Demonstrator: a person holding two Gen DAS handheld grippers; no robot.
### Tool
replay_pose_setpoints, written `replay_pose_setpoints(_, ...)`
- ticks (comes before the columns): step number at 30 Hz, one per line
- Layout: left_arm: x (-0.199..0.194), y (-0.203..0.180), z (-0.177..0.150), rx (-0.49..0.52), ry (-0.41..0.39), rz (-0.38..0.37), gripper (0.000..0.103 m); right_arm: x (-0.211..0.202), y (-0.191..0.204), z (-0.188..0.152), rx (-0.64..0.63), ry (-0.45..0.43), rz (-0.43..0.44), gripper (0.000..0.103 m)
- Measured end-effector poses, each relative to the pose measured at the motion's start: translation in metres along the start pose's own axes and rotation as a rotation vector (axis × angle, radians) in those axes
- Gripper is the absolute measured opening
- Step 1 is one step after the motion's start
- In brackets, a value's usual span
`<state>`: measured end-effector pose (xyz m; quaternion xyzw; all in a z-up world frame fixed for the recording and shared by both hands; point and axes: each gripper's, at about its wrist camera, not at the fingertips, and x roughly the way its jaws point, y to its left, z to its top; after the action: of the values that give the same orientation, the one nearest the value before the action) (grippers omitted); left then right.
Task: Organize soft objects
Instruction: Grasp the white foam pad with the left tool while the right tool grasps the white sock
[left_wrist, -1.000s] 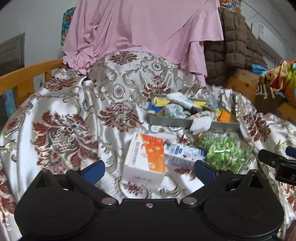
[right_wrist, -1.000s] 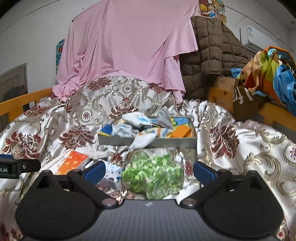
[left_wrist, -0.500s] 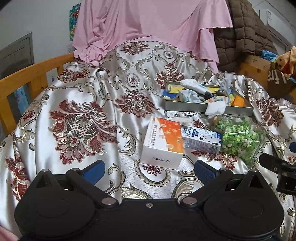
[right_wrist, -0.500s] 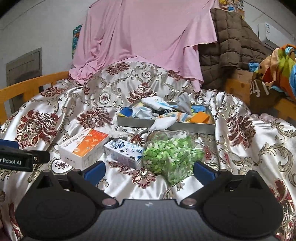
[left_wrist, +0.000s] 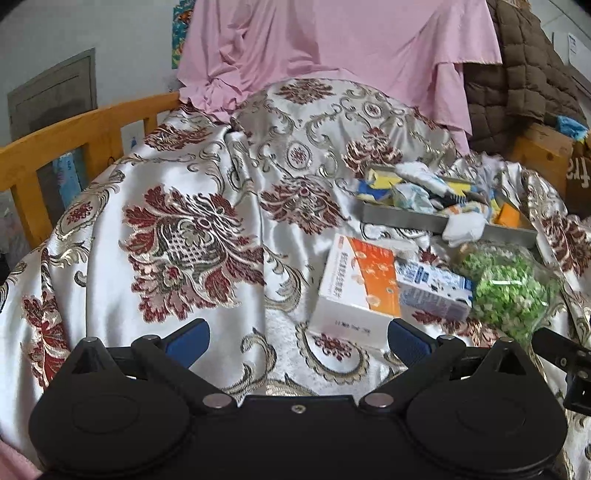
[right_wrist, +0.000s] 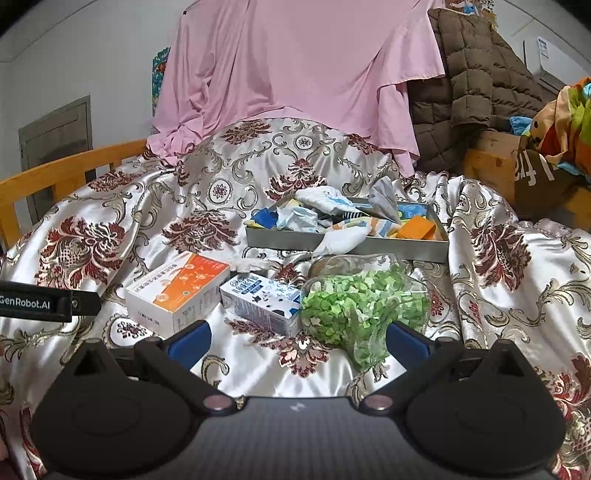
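A grey metal tray (right_wrist: 369, 244) (left_wrist: 406, 216) holds several soft items: socks, cloths and an orange piece (right_wrist: 415, 226). A white sock (right_wrist: 343, 238) (left_wrist: 463, 229) hangs over its front wall. In front lie an orange-and-white box (right_wrist: 177, 286) (left_wrist: 360, 288), a blue-and-white carton (right_wrist: 260, 301) (left_wrist: 434, 291) and a clear bag of green bits (right_wrist: 362, 302) (left_wrist: 506, 290). My left gripper (left_wrist: 297, 341) is open and empty, near the orange box. My right gripper (right_wrist: 297, 339) is open and empty, just before the carton and bag.
Everything lies on a silver cloth with red floral pattern (right_wrist: 110, 229). A pink sheet (right_wrist: 295, 74) hangs behind, a brown quilted coat (right_wrist: 472, 92) at the right. A wooden rail (left_wrist: 74, 140) runs along the left. The left gripper's side shows at the right wrist view's left edge (right_wrist: 37, 301).
Both grippers have pulled back and away from the items, the left one also shifting left. Both jaws stay open. The objects have not moved.
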<state>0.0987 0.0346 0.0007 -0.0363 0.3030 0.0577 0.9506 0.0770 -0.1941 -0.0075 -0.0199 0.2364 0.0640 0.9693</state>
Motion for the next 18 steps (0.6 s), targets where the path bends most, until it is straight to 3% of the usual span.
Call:
replay_pose_setpoints(9, 0.0077, 0.0040, 0.0016, -0.034, 0.000, 0.018, 0.102, 0.0055, 0.0011, 0.0030, 0.004, -0.045, 0.001, 0.103)
replay_pose_setpoints(18, 0.0069, 0.0040, 0.0067, -0.055, -0.048, -0.017, 0.102, 0.0096, 0.0015, 0.0055, 0.007, -0.067, 0.003, 0.103)
